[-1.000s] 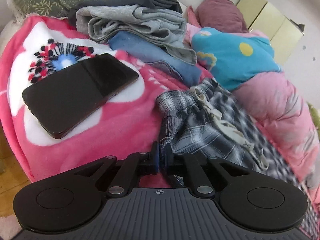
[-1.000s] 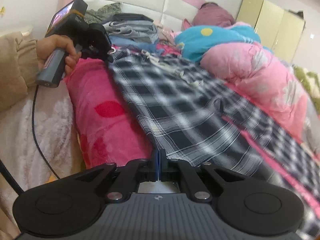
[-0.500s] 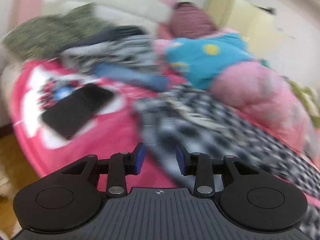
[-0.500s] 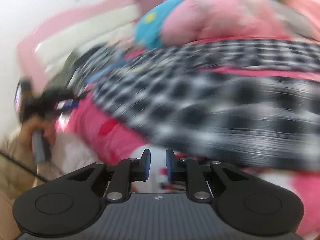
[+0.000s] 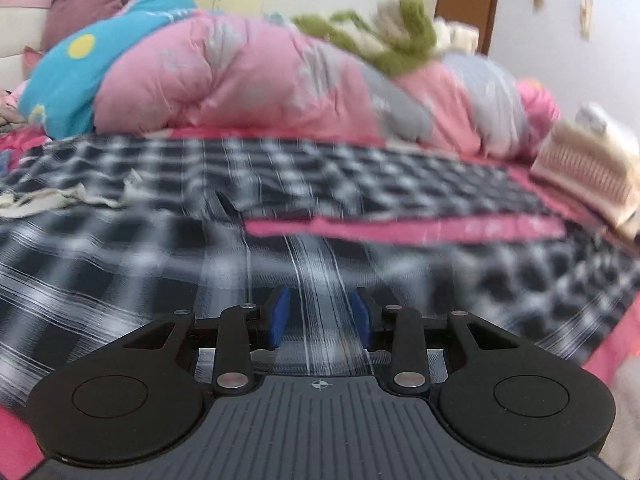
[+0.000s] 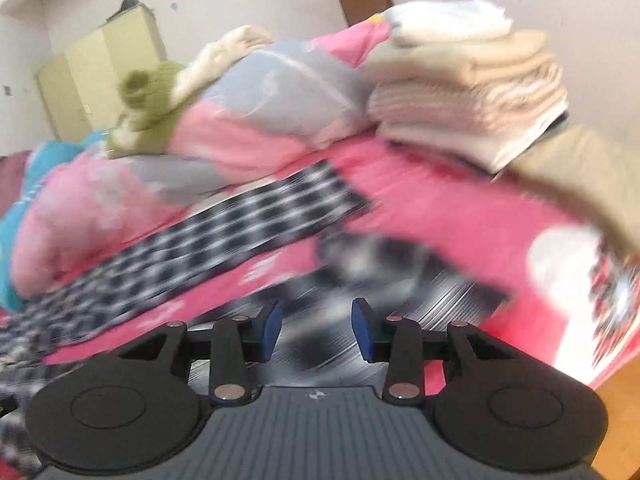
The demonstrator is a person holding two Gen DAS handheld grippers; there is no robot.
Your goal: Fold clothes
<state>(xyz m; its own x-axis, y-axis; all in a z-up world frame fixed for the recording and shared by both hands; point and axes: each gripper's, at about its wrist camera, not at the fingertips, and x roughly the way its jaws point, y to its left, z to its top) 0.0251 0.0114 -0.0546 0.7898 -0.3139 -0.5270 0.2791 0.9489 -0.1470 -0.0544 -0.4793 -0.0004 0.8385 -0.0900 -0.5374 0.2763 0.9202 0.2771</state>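
My left gripper hangs low over the checked trousers, which lie spread flat across the pink blanket on the bed. Its jaws stand part open, having just been opening, and nothing is pinched between the blue pads; the checked cloth shows through the gap beneath them, not gripped. The two trouser legs run away to the right with a strip of blanket showing between them, and a pale drawstring lies on the waist end at the left. Behind the trousers a pink and grey quilt is heaped up, with a blue cushion at its left end and a green and cream woolly thing on top.

My right gripper also has its jaws part open after just widening, and they hold nothing. Below them is blurred checked cloth at the far end of the trousers, one leg stretching off to the left. A stack of folded cream towels sits beyond, on the bed.
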